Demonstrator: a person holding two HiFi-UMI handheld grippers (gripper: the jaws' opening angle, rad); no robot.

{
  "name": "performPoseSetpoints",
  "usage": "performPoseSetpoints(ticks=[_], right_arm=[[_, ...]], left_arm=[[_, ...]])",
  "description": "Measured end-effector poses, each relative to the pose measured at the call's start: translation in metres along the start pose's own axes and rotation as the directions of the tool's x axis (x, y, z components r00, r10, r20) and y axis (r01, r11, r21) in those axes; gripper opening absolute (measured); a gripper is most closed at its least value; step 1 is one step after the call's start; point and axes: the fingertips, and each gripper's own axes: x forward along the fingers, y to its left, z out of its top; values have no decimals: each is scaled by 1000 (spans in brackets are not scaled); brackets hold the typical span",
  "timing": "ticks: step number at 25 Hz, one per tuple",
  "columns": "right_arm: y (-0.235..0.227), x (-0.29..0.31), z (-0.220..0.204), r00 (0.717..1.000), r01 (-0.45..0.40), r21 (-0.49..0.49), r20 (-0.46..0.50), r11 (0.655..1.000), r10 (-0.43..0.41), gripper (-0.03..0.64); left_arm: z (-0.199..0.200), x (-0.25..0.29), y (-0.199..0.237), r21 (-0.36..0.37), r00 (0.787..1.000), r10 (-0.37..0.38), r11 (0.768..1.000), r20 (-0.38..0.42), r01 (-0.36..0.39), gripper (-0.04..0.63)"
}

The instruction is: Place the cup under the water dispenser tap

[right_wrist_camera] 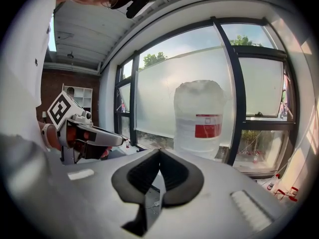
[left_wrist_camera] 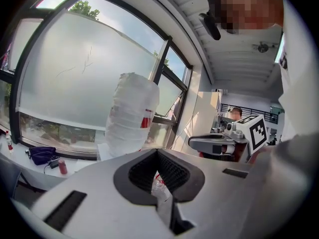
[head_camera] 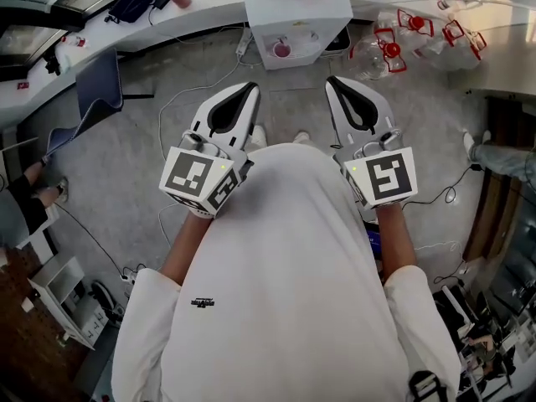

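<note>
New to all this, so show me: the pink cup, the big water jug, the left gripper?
Pink cup [head_camera: 282, 49]: head view, its open top.
Water jug [right_wrist_camera: 198, 103]: right gripper view, wrapped body above red label.
Left gripper [head_camera: 249, 89]: head view, where its shut jaw tips meet.

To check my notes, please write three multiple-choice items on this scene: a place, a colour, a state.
1. Where is the water dispenser? A. ahead of the person B. behind the person C. on a shelf at left
2. The label on the big bottle is: A. blue B. red C. green
3. The right gripper is: A. open B. shut on a cup C. shut, empty
Answers: 1 A: the head view shows it in front; 2 B: a red band shows; 3 C: the jaw tips meet, nothing between.
</note>
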Motion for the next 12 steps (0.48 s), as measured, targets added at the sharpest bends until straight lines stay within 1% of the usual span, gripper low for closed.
performPoseSetpoints(ticks=[4,7,12], right_arm=[[2,-5,-2,1000,-19,-6,0,1000,19,11],[1,-5,-10,1000,-19,27,-7,999,19,11],[1,-1,-16,1000,-19,100,-3,995,20,11]], left_arm=[[-4,3,-4,-17,1000,2,1000,2,-2,6],[-3,6,-8,-27,1000,-2,1000,-4,2,6],[3,11,-12,-13,1000,-20,1000,-1,20,6]])
